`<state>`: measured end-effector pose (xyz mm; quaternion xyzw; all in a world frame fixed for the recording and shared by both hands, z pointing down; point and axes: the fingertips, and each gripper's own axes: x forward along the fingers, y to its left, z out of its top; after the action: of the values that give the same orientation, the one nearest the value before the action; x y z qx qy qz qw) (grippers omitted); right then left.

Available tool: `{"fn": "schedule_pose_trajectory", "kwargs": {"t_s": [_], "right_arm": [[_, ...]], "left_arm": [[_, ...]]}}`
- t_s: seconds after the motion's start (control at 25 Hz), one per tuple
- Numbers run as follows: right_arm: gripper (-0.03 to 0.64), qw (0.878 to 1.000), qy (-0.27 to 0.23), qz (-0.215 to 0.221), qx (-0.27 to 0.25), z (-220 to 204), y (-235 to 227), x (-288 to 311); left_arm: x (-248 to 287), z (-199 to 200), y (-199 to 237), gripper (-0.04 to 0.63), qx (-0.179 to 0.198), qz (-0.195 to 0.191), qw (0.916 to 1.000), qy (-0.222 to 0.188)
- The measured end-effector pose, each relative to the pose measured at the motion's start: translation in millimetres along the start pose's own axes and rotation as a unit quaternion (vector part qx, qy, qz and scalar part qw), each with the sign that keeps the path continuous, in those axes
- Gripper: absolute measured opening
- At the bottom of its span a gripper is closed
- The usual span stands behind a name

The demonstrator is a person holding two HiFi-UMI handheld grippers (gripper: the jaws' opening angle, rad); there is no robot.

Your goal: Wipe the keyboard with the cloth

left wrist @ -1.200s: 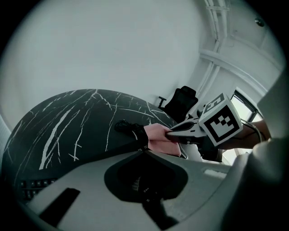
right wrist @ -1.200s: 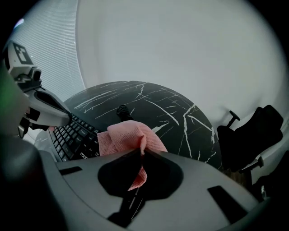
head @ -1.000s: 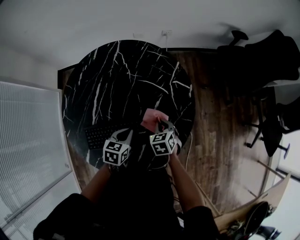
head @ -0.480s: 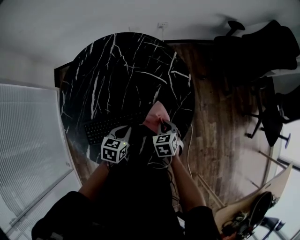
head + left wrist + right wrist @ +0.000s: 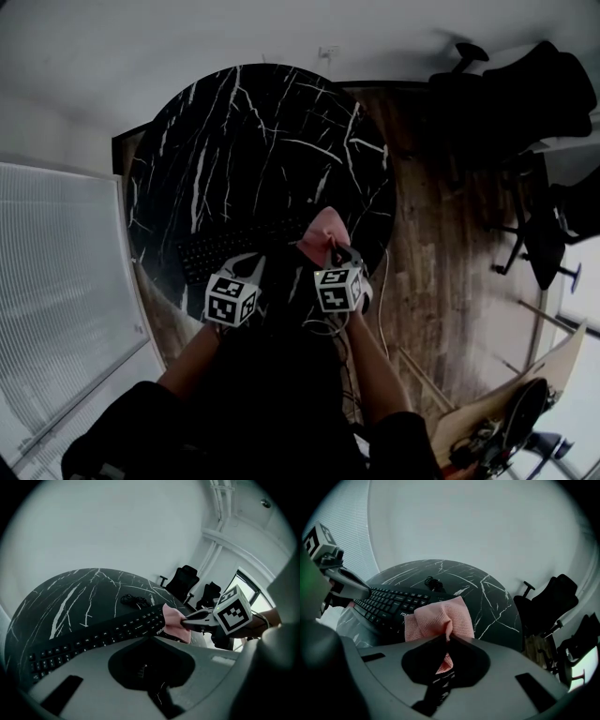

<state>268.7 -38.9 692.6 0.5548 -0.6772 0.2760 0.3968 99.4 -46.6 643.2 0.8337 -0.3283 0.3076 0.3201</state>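
Only one bit of writing shows: a white logo on the front edge of the keyboard (image 5: 389, 603), near its right end. It starts with letters that look like "FOU", and the rest is hidden by the cloth (image 5: 438, 618). The cubes on both grippers carry black-and-white square markers with no words on them.

The right gripper (image 5: 447, 637) has its jaws closed on a bunched fold of the pink cloth. Most of the cloth spreads out ahead of the jaws and lies over the right end of the keyboard. A small corner hangs back behind the pinch.

The left gripper (image 5: 151, 639) has its jaws closed together with nothing between them. Seen from the right gripper view, it is a single tapered beak above the keys toward the keyboard's left part. I cannot tell whether it touches them.

The keyboard is black and lies along the near edge of a round table (image 5: 253, 141). The tabletop is black stone with white veins. A small coil of black cable (image 5: 133, 600) lies on the top just beyond the keyboard.

The floor (image 5: 441, 234) to the right of the table is dark wood planks, and black office chairs (image 5: 534, 94) stand on it. The wall behind the table is plain white. A white ribbed panel (image 5: 66, 281) fills the left side of the head view.
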Motion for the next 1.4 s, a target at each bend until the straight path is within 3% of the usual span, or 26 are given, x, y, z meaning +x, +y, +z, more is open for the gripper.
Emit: {"fn": "schedule_pose_trajectory", "kwargs": {"t_s": [0.4, 1.4], "right_arm": [[0.006, 1.000, 0.011, -0.001, 0.007, 0, 33, -2], [0.006, 0.999, 0.014, 0.020, -0.036, 28, 141, 3]], "left_arm": [[-29, -14, 36, 0.000, -0.020, 0.014, 0.9997, -0.010], [-90, -48, 113, 0.000, -0.056, 0.030, 0.9975, -0.031]]}}
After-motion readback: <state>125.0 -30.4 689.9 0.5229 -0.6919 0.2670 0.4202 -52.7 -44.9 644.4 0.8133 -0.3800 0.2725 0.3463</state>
